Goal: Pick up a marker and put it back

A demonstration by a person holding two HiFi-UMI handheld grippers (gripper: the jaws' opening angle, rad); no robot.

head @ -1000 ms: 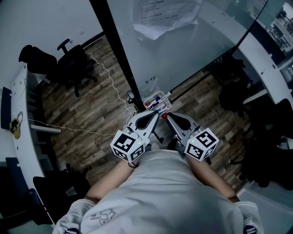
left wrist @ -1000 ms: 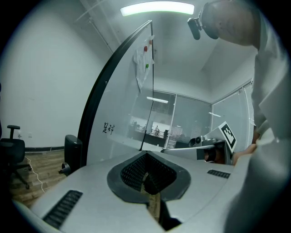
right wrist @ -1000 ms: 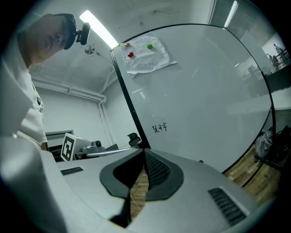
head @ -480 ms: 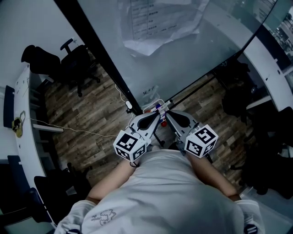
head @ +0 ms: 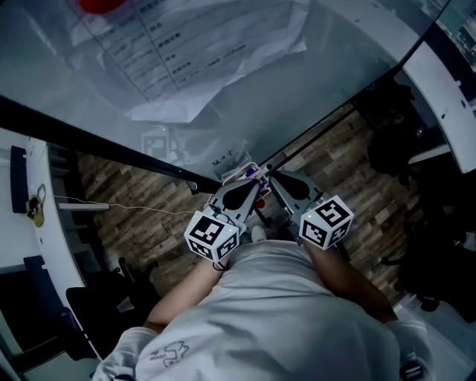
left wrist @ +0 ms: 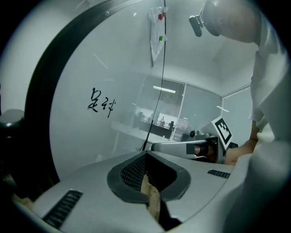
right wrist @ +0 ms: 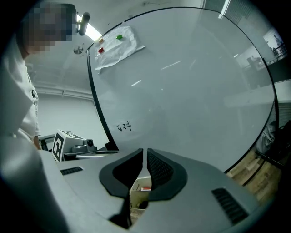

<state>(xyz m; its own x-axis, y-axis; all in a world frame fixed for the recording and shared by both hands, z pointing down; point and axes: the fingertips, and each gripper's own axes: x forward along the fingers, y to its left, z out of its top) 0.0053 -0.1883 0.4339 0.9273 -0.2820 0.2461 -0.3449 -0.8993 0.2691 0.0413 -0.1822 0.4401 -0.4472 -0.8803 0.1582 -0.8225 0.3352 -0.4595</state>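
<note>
Holding two claws side by side just short of the marker tray, tips aimed at it, likely to line up a pick. Clenching the left claw on nothing, jaws pressed together; clenching the right claw too, empty, with a bare slit between its pads. Finding the markers lying in the tray, none lifted yet; unable to count them behind the claw tips. Counting one tray under one whiteboard, and above the tray one paper sheet pinned by one red magnet
</note>
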